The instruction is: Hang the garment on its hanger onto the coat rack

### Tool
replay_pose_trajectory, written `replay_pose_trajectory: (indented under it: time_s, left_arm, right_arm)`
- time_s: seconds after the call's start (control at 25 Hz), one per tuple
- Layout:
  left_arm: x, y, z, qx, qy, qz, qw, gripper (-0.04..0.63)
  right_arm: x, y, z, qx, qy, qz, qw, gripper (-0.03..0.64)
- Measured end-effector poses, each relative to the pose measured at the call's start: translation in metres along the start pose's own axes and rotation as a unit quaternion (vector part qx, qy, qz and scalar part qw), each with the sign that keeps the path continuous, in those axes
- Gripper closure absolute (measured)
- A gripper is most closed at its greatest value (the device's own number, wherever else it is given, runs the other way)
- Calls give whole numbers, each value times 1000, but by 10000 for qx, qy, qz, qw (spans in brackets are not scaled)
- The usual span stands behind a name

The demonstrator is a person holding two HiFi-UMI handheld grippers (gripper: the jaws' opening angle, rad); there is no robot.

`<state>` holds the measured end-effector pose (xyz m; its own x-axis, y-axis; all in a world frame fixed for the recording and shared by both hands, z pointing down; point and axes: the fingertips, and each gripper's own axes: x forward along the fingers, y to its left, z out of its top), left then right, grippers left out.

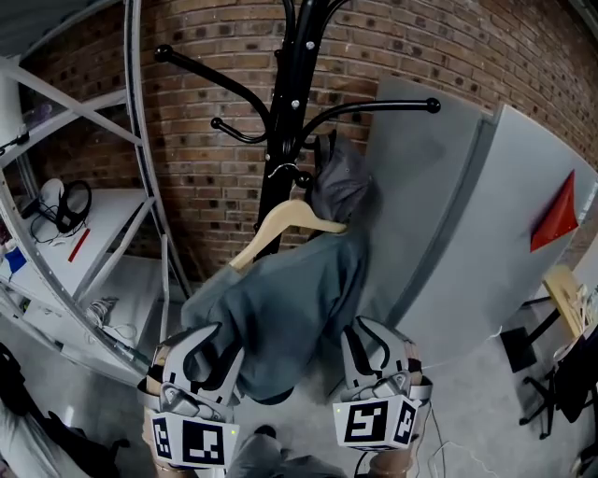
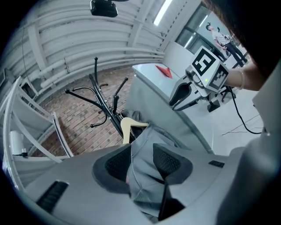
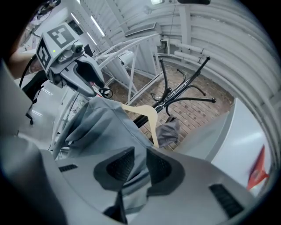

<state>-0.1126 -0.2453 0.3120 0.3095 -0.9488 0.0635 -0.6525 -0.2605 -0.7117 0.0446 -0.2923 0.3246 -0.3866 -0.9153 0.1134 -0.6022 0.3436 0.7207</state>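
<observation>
While the coat rack (image 1: 278, 112) stands rigid, the soft, light garment (image 1: 280, 308) sags from its stiff wooden hanger (image 1: 285, 224) just before the pole. The left gripper (image 2: 142, 160) and right gripper (image 3: 139, 166) each pinch its lower cloth, though the hanger likely offers firmer hold.

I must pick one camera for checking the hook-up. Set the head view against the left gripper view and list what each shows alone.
Head view only: the headphones on the shelf unit at left, and the left claw seen from behind.

Left gripper view only: the ceiling lights, and that claw's pads pinching the fabric.

Both: the coat rack, the wooden hanger close to the rack's pole, the grey garment, the red triangle on the grey panel, and the right claw at the garment.
</observation>
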Motion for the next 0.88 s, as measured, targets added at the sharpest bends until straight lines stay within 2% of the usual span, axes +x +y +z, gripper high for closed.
replay_pose_trajectory:
  time_s: [0.08, 0.2, 0.4, 0.88]
  left_arm:
    - [-9, -2, 2, -55, 7, 40, 10000, 441]
    - [-19, -1, 4, -56, 55, 224, 9997, 525]
    - [-27, -3, 6, -82, 132, 327, 9993, 586]
    - [-17, -6, 13, -19, 216, 347, 9992, 591]
  right_arm:
    - [-6, 2, 4, 25, -102, 17, 9999, 536]
    - [-13, 5, 8, 41, -202, 78, 9998, 558]
    - [-20, 5, 12, 118, -319, 102, 9994, 579]
    - [-19, -4, 6, 130, -332, 96, 9993, 591]
